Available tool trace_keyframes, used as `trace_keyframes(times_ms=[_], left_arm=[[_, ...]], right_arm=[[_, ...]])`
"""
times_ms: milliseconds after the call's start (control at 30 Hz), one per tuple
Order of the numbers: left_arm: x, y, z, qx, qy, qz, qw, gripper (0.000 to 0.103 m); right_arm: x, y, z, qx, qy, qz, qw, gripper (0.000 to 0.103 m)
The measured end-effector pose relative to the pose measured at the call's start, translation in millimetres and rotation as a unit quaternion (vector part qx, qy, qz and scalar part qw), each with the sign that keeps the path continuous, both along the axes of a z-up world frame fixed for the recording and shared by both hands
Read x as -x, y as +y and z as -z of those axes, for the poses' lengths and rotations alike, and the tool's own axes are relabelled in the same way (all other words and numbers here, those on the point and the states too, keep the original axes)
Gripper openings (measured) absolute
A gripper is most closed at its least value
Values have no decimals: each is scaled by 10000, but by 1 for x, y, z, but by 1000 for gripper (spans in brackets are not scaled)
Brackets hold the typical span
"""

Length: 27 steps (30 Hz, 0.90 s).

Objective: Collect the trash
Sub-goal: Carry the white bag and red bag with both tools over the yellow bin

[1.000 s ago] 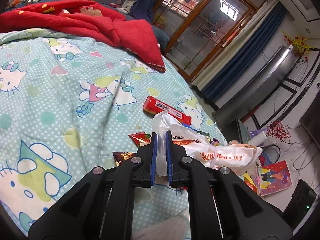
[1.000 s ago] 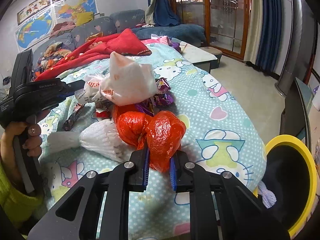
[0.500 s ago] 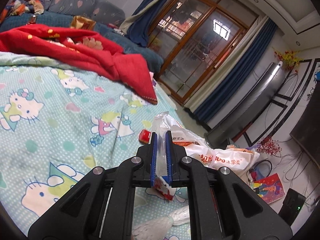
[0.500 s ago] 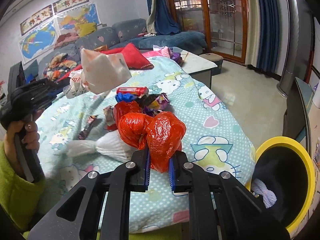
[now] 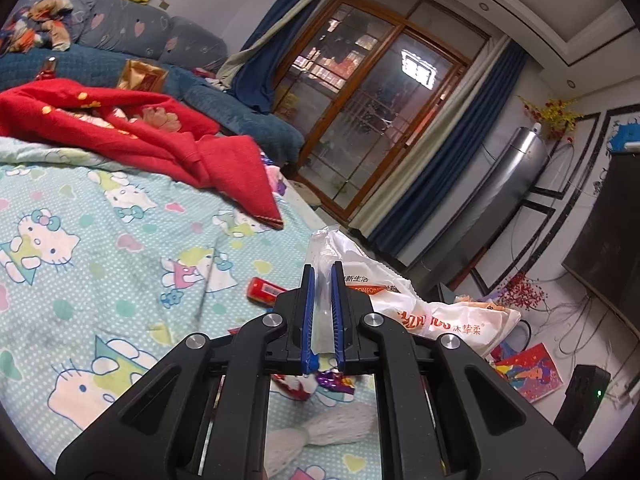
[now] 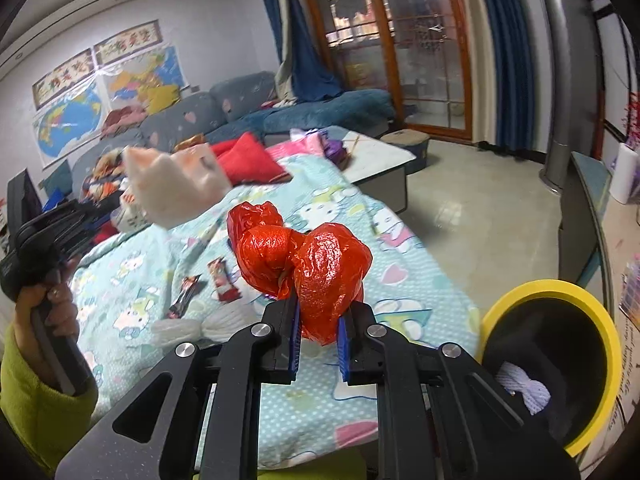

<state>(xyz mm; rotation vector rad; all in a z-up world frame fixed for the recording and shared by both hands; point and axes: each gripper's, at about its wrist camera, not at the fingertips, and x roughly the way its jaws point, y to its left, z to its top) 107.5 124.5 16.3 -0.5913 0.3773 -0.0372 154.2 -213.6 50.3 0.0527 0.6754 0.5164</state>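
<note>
Right gripper (image 6: 318,334) had its jaws clamped on the red bag (image 6: 306,264), with the yellow bin (image 6: 548,364) just off to its lower right, so right was nearer. Left gripper (image 5: 323,316), farther from it, was pinching the white bag (image 5: 432,312) above the bed (image 5: 100,248).

a bed (image 5: 100,240) with a pale blue cartoon-cat sheet filled the foreground, a red blanket (image 5: 132,136) bunched at its far side. behind it ran a grey-blue sofa (image 6: 224,108) under wall maps (image 6: 108,92). wood-framed glass doors (image 5: 372,120) with dark blue curtains (image 5: 436,168) stood at the far end. the floor (image 6: 488,208) was pale tile. a silver tower unit (image 5: 508,172) stood by the wall.
</note>
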Motion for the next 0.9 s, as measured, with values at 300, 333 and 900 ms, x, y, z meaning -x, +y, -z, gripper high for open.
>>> trace_keyframes(times_ms=[300, 333, 900], left_arm=[[-1, -35, -5, -211, -38, 385, 9990, 4], [-1, -40, -5, -235, -34, 443, 9987, 4], [-7, -116, -2, -769, 60, 1181, 9900, 4]], right_arm=[[-1, -32, -10, -107, -165, 608, 9980, 14], [-1, -36, -11, -117, -177, 684, 9974, 14], [-6, -86, -10, -387, -215, 1463, 9883, 14]])
